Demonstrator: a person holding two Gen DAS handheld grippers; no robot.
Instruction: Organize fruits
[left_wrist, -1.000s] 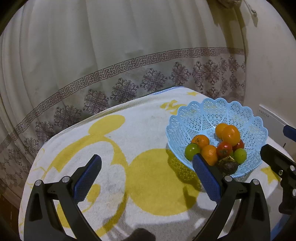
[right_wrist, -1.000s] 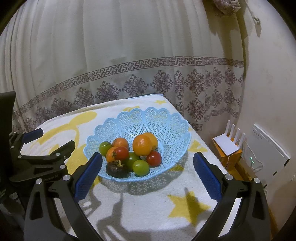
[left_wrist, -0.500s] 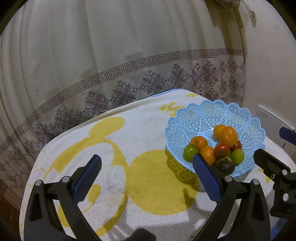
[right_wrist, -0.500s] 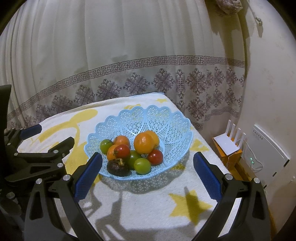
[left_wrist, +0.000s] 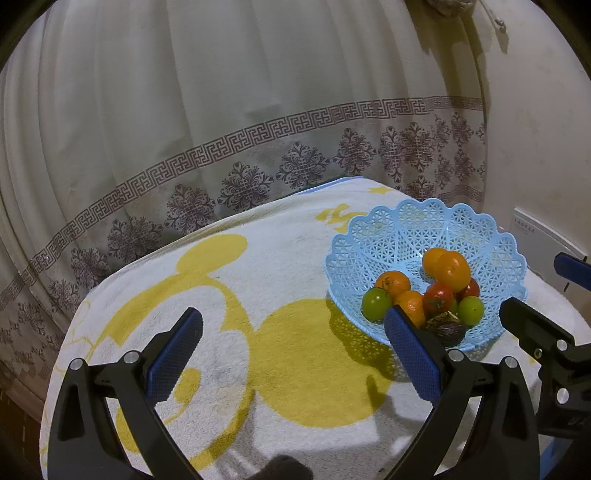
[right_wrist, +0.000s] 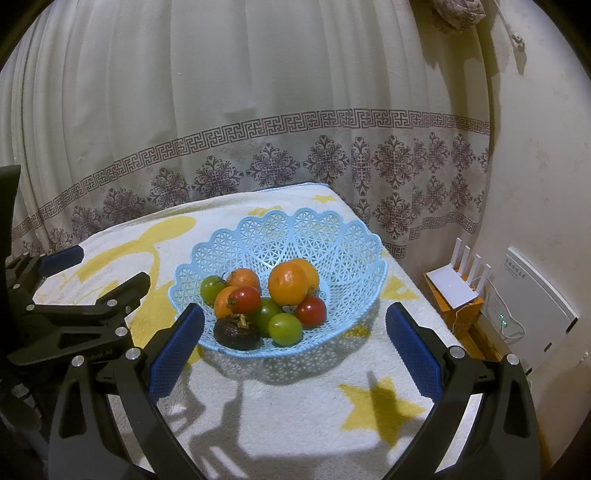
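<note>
Both hand-held grippers backing off the fruit

Nearest me, my left hand-held gripper (left_wrist: 293, 347) and right hand-held gripper (right_wrist: 293, 345) gape wide, holding nothing; both have eased back slightly over the past second. Beyond, every fruit sits in the blue basket (right_wrist: 236, 254) on the towel-covered worktop (left_wrist: 229, 280), so I judge sorting finished.
</note>
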